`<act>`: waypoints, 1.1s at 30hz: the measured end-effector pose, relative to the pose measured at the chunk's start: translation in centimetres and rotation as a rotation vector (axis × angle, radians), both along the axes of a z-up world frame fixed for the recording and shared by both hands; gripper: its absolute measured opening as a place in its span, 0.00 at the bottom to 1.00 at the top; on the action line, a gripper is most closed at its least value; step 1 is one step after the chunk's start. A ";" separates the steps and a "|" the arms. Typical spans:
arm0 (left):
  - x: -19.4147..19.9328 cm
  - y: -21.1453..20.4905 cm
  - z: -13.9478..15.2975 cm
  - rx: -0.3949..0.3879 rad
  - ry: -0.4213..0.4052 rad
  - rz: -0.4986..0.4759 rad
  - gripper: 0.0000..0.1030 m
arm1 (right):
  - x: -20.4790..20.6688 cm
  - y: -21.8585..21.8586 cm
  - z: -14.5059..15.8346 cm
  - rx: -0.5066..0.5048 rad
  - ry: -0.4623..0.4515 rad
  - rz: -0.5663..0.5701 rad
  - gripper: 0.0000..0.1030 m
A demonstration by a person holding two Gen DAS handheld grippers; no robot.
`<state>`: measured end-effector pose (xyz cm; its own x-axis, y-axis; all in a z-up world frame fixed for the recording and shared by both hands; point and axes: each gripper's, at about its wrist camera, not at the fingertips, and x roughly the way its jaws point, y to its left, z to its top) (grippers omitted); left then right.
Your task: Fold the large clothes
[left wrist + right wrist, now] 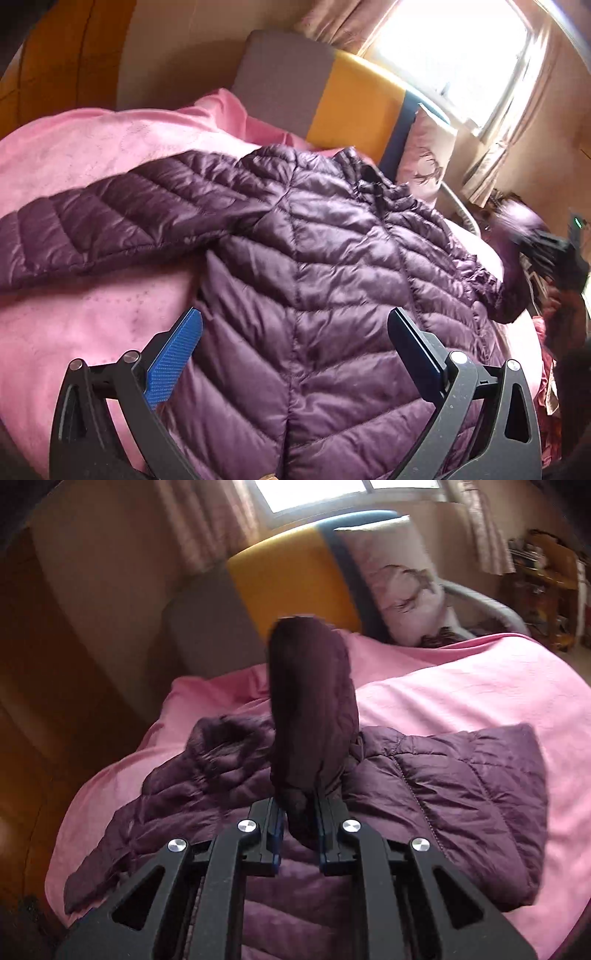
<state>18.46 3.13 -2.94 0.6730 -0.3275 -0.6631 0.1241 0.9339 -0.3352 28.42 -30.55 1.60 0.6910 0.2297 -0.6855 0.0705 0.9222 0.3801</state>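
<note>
Right, sleeve-folding is the step in hand, by the look of it: the right gripper (299, 812) has its two fingers pinched together on a sleeve (310, 701) of the purple puffer jacket (332, 277), and that sleeve stands up off the body, cuff end raised toward the headboard (291, 576). The left gripper (295, 325) hovers over the jacket's lower back with its blue pads (177, 354) spread wide apart, gripping nothing. The jacket lies back-up across the middle of the bed, on the pink bedspread (92, 147), collar toward the headboard edge, the other sleeve (110, 221) stretched out flat toward the bed's left side. Next, I'd judge, the raised sleeve needs carrying across the back and laying down flat, while the free gripper pins the body. The fabric is glossy, quilted in chevrons, puffy and slippery-looking, so it may spring open.
</note>
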 end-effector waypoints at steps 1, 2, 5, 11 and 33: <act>0.1 -0.1 0.2 0.000 -0.001 -0.012 0.96 | 0.5 2.3 -0.6 0.002 0.006 0.052 0.12; 0.3 -0.2 0.4 0.003 0.001 -0.025 0.96 | 1.1 4.6 -1.1 0.006 0.017 0.102 0.12; 1.0 -0.7 0.9 0.064 0.014 -0.043 0.96 | 2.0 9.6 -3.1 0.009 0.061 0.209 0.17; 3.5 -1.0 1.6 -0.026 0.047 -0.076 0.96 | -0.2 10.7 -3.6 0.094 0.031 0.232 0.68; 16.6 -10.1 -3.5 -0.113 0.247 -0.134 0.27 | -6.8 -7.4 -12.4 0.767 -0.023 -0.295 0.92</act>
